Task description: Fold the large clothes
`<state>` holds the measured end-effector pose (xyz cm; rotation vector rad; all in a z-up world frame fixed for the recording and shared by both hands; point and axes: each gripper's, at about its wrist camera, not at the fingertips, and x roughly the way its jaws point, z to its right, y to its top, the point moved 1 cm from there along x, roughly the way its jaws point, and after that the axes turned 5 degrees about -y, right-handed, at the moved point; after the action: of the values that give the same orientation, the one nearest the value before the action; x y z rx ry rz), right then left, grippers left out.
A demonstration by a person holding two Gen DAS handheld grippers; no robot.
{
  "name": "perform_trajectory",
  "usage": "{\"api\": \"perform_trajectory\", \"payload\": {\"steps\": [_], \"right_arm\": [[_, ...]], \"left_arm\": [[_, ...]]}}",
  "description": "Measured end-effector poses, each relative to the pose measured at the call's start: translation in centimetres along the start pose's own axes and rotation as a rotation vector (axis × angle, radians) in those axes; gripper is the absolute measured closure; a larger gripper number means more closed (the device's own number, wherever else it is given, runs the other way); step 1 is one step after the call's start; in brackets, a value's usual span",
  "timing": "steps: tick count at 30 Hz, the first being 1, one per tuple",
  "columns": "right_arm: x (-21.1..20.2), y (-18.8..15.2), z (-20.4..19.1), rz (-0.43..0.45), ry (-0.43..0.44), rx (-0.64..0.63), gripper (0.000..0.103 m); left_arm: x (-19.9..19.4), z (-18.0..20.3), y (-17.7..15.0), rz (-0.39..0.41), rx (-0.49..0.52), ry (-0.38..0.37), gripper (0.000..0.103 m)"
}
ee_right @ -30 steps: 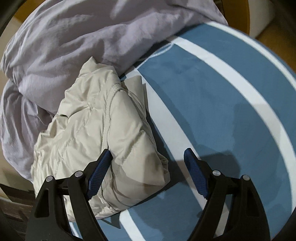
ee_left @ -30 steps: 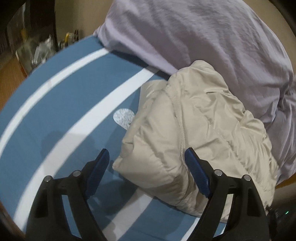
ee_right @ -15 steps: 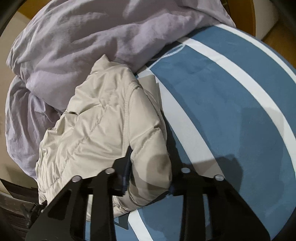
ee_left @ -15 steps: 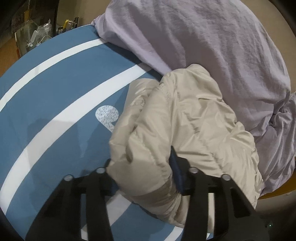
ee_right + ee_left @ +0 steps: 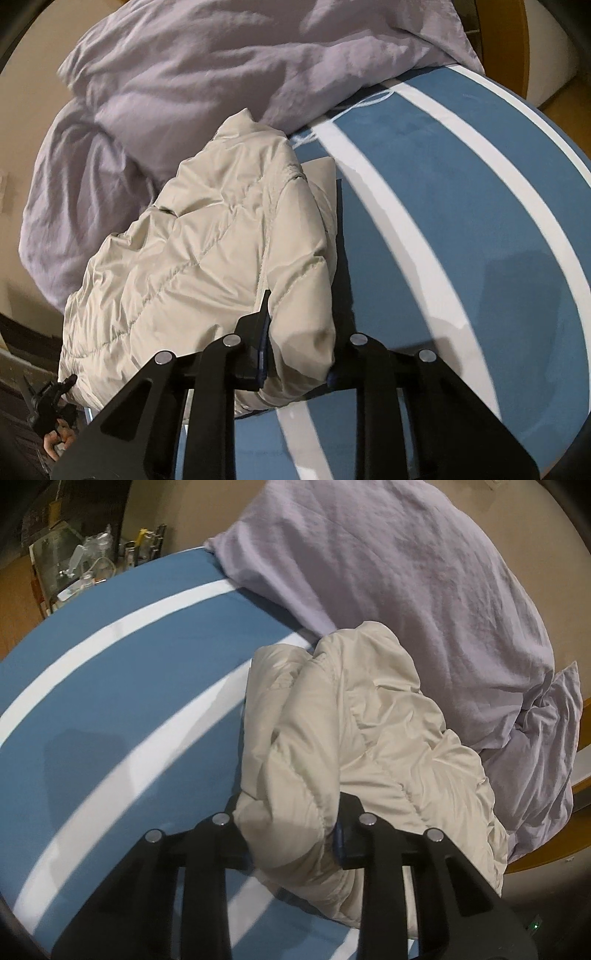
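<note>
A cream quilted puffer jacket (image 5: 369,738) lies bunched on a blue sheet with white stripes (image 5: 129,701). My left gripper (image 5: 291,834) has its jaws closing on the near corner of the jacket, and the padded fabric bulges out between the blue pads. In the right wrist view the same jacket (image 5: 207,251) sits to the left. My right gripper (image 5: 299,350) is likewise closing on the jacket's other near corner, with the fabric pinched between its pads. Both pinched corners are raised off the sheet.
A crumpled lilac duvet (image 5: 406,572) is heaped behind the jacket, also as the duvet (image 5: 221,66) in the right view. Bottles and clutter (image 5: 85,561) stand beyond the bed's far left edge. A wooden bed frame (image 5: 498,37) runs past the mattress; blue striped sheet (image 5: 461,221) spreads right.
Both grippers went from wide open around the jacket's near corners to clamped on them, then moved and lifted, drawing the fabric up off the sheet.
</note>
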<state>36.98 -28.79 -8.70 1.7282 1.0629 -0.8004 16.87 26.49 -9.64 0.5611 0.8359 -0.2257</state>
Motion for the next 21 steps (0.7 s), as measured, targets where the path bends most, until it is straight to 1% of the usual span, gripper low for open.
{"api": "perform_trajectory", "payload": {"steps": [6, 10, 14, 16, 18, 19, 20, 21], "right_arm": [[-1.5, -3.7, -0.4, -0.011, 0.025, -0.031, 0.08], [-2.9, -6.9, -0.2, -0.03, 0.046, -0.048, 0.08], [-4.1, -9.1, 0.0, -0.033, 0.051, -0.084, 0.08], [-4.5, -9.3, 0.0, -0.024, 0.042, -0.091, 0.076], [-5.1, -9.0, -0.1, -0.011, 0.004, -0.099, 0.071], [-5.5, -8.9, -0.1, 0.002, -0.013, -0.105, 0.067], [-6.0, -8.7, -0.2, 0.026, -0.038, -0.117, 0.065], [-6.5, -8.5, -0.4, 0.051, -0.056, -0.128, 0.059]], "left_arm": [[-3.3, -3.8, -0.9, 0.017, -0.005, 0.008, 0.072], [-5.8, -6.4, -2.1, 0.023, 0.0, 0.015, 0.072], [-7.1, -8.3, -3.0, 0.023, -0.003, 0.027, 0.072], [-7.2, -8.6, -3.3, 0.021, -0.01, 0.03, 0.07], [-7.3, -8.5, -3.4, 0.023, -0.011, 0.044, 0.066], [-7.4, -8.4, -3.4, 0.023, -0.011, 0.052, 0.064], [-7.4, -8.4, -3.3, 0.023, -0.012, 0.06, 0.062], [-7.5, -8.4, -3.3, 0.023, -0.014, 0.069, 0.058]]}}
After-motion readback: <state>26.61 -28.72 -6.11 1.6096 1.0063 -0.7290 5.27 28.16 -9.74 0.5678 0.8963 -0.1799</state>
